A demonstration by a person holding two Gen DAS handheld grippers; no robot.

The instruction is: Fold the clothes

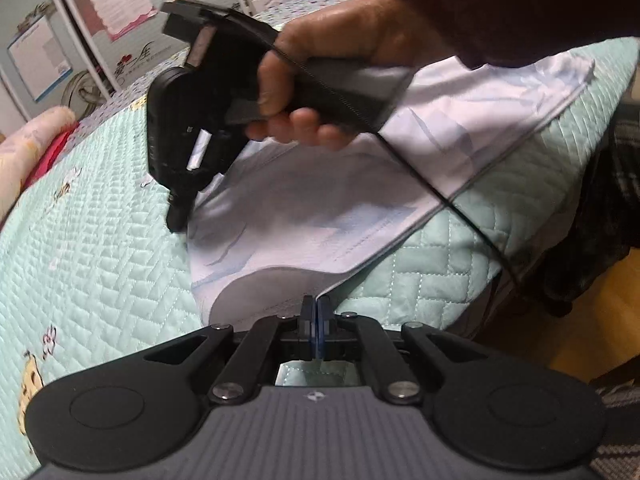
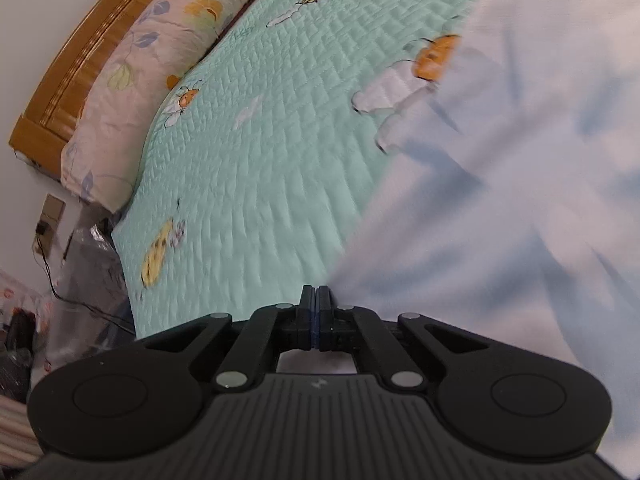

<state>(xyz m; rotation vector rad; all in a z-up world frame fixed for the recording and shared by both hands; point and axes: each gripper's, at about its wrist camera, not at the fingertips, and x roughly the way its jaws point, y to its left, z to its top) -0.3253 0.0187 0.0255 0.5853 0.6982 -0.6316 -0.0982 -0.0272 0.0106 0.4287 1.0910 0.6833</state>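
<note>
Two grippers | white garment (image 1: pixel 312 208) lies on the green bed quilt (image 1: pixel 100 240) | left gripper (image 1: pixel 317 308) fingers pinch its hem | right gripper (image 2: pixel 317 300) fingers pinch its edge | soft, light, floppy (hold corners)

White garment (image 1: pixel 320 208), mint quilted bedspread (image 2: pixel 260 168)
</note>
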